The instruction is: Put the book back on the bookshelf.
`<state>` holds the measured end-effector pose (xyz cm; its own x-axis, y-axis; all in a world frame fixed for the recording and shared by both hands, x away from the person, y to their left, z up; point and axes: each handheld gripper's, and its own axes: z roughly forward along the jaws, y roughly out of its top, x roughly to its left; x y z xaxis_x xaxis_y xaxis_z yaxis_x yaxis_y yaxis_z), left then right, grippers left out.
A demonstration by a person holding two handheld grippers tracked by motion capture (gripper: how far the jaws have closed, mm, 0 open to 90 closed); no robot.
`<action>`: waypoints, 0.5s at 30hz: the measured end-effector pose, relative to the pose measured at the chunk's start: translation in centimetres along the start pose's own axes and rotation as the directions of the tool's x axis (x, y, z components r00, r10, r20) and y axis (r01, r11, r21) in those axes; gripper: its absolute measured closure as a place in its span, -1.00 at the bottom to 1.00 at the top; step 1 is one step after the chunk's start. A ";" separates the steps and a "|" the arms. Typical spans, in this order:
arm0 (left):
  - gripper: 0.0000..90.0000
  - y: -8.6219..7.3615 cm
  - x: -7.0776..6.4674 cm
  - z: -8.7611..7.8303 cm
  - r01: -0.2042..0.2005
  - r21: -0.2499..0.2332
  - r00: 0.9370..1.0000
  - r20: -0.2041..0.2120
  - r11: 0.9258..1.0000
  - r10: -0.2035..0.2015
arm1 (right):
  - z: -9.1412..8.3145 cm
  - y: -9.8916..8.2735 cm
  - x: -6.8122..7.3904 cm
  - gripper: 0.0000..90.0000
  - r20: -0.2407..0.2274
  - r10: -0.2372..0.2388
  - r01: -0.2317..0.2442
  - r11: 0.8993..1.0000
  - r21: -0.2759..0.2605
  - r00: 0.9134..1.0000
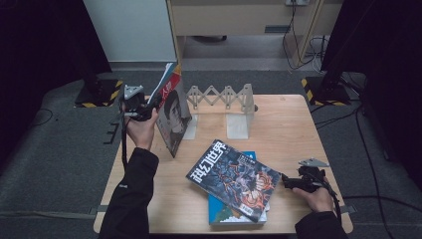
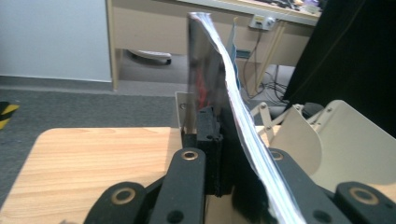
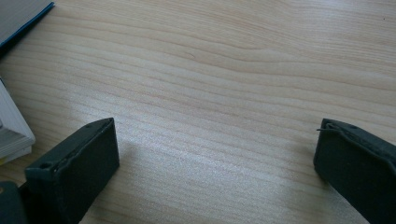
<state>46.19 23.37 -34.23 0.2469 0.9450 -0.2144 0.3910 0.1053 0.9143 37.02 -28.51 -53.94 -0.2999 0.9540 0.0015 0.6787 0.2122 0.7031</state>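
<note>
While the left gripper (image 1: 149, 107) has its jaws clamped on the upright magazine (image 1: 171, 117) just beside the expanding rack (image 1: 224, 97), the right gripper (image 3: 215, 158) rests wide open and empty.

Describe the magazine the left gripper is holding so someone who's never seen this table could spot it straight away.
Start at the wooden table, then find the white expanding book rack along its far edge. The magazine stands on edge at the rack's left end, clamped in the left gripper. Its cover shows a face in black and white under a red band, and the other two books lie flat.
</note>
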 end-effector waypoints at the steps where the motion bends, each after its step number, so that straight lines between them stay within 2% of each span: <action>1: 0.85 -0.1 0.1 0.0 0.006 0.005 1.000 0.010 1.000 -0.006 | 0.0 0.0 0.0 -0.99 0.000 0.000 0.000 1.000 0.000 1.000; 3: 0.81 0.0 0.2 0.0 0.026 0.016 0.999 0.038 1.000 -0.026 | 0.0 0.0 0.0 -0.99 0.000 0.001 -0.001 1.000 -0.001 1.000; 7: 0.77 0.6 0.0 0.1 0.021 0.037 0.999 0.045 0.999 -0.023 | 0.0 0.0 0.0 -0.99 0.000 0.002 -0.002 1.000 -0.001 1.000; 8: 0.70 0.7 -0.1 0.2 0.016 0.046 0.999 0.048 0.999 -0.018 | 0.0 0.0 0.0 -0.99 -0.001 0.003 -0.003 1.000 0.000 1.000; 10: 0.66 1.0 -0.3 0.2 0.004 0.045 0.999 0.040 0.999 -0.006 | 0.0 0.0 0.0 -0.99 0.000 0.003 -0.003 1.000 0.000 1.000; 13: 0.64 1.4 -0.4 0.7 -0.004 0.097 1.000 0.019 0.995 0.002 | 0.0 0.0 0.1 -0.99 -0.001 0.003 -0.003 1.000 0.000 1.000; 15: 0.66 1.5 -0.4 0.9 -0.001 0.113 1.000 0.011 0.994 0.000 | 0.0 0.0 0.1 -0.99 -0.001 0.003 -0.003 1.000 0.000 1.000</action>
<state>47.52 22.88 -33.08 0.2566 0.9415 -0.2185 0.4882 0.0688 0.8700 37.00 -28.45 -53.95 -0.2989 0.9543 0.0042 0.6795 0.2098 0.7030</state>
